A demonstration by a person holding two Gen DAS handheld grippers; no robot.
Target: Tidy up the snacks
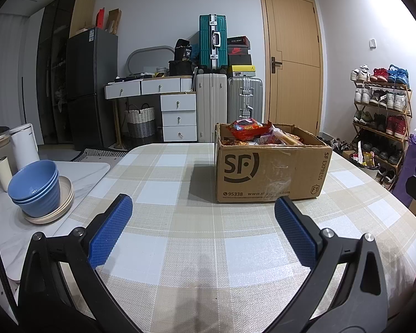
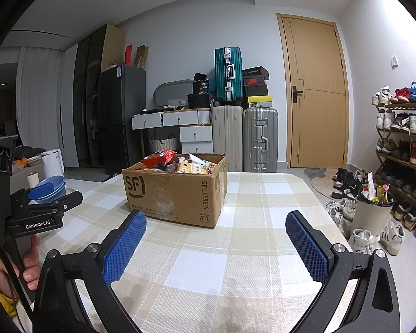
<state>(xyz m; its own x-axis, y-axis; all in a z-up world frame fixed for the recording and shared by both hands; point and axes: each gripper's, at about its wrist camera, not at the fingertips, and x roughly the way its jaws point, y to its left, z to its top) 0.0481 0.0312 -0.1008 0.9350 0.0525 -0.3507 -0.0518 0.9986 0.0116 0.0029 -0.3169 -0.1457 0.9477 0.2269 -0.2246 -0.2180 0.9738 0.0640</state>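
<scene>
Snacks are the business here, and they sit heaped in an open cardboard box out on the checked tablecloth. Nearest me, the left gripper and the right gripper both hang low over bare cloth, jaws spread wide, gripping nothing. A hand grips the left tool's handle. Beyond them stands the box, packets piled to the rim, a red bag on top. That fits a box waiting to be sorted or one just filled; I can't say which. Whichever it is, any reach in should come down from above the rim, one gripper steadying a wall, and pinch a packet by its edge so the contents aren't crushed
</scene>
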